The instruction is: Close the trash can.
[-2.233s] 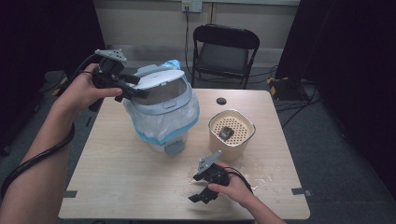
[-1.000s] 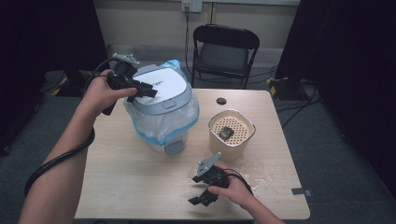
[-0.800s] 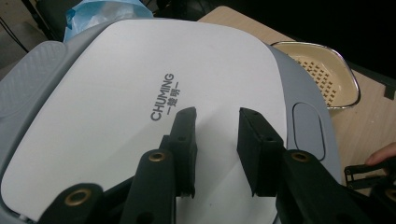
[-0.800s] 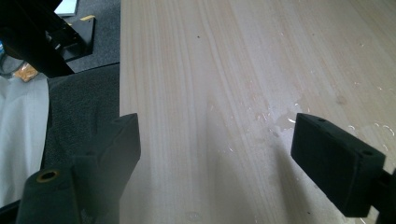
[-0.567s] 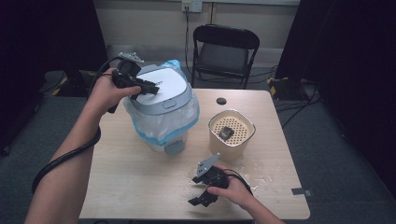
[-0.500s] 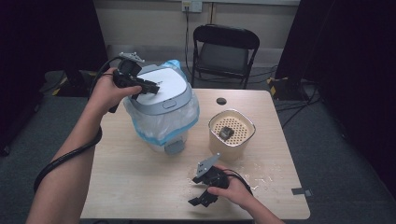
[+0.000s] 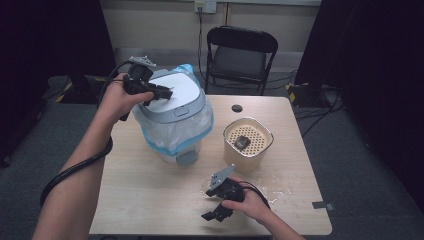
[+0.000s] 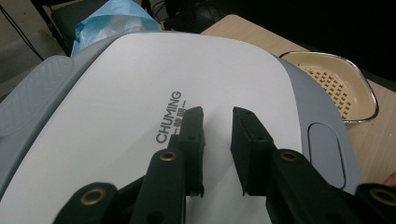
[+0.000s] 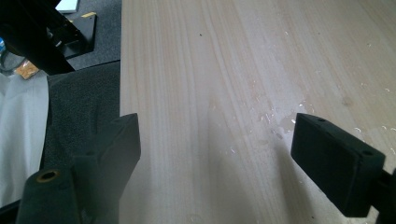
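A grey bin with a white lid (image 7: pixel 177 90) stands at the table's back left, lined with a blue and white bag (image 7: pixel 172 137). The lid (image 8: pixel 140 84) lies closed and reads CHUMING. My left gripper (image 7: pixel 166 92) hovers just over the lid's left part; in the left gripper view the gripper (image 8: pixel 217 112) has its jaws narrowly apart with nothing between them. My right gripper (image 7: pixel 212 204) rests near the front edge of the table (image 7: pixel 150 200), wide open and empty, and in the right gripper view the gripper (image 9: pixel 215 135) looks over bare wood.
A cream perforated basket (image 7: pixel 248 131) with a dark object (image 7: pixel 241 142) inside stands right of the bin. A small black disc (image 7: pixel 236 108) lies behind it. Water drops (image 7: pixel 272 182) speckle the wood near my right hand. A folding chair (image 7: pixel 242 50) stands behind the table.
The lid was raised and tilted; it has come down closed. My left gripper moved right from the lid's left edge to above its top. The right gripper stayed put.
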Available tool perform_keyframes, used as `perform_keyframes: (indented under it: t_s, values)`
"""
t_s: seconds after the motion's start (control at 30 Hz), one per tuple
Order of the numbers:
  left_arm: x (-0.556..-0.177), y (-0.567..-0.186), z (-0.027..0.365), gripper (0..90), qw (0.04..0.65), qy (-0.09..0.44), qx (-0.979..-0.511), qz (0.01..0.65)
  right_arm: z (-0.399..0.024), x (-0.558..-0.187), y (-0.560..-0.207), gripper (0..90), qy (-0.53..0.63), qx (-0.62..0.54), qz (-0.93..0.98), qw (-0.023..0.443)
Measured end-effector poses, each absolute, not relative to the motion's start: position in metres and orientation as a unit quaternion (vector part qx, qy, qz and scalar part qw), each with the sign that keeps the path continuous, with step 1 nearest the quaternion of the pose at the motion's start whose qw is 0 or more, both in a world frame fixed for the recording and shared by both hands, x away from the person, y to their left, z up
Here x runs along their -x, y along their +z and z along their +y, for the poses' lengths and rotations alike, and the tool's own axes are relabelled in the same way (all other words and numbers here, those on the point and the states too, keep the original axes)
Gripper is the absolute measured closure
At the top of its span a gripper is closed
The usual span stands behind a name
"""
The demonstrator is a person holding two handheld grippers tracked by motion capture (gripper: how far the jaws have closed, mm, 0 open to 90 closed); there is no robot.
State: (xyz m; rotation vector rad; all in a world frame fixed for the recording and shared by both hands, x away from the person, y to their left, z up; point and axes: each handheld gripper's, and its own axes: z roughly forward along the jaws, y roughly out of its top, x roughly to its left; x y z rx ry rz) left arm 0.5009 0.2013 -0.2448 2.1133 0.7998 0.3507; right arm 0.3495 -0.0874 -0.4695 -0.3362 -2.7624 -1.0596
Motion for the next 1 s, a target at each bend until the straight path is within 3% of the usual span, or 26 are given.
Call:
perform_keyframes:
  t_s: [0.6,0.83,1.0]
  values:
    - [-0.496,-0.246,0.187,74.6,0.404,0.142,-0.854,0.294,-0.084,-0.349,-0.471,15.3,-0.353,0.104,-0.926,0.083]
    - [-0.491,-0.247,0.186,36.1,0.417,0.124,-0.845,0.312,-0.084,-0.351,-0.472,15.3,-0.353,0.109,-0.926,0.082]
    - [-0.487,-0.242,0.192,29.1,0.412,0.103,-0.844,0.326,-0.082,-0.353,-0.473,15.3,-0.354,0.107,-0.925,0.087]
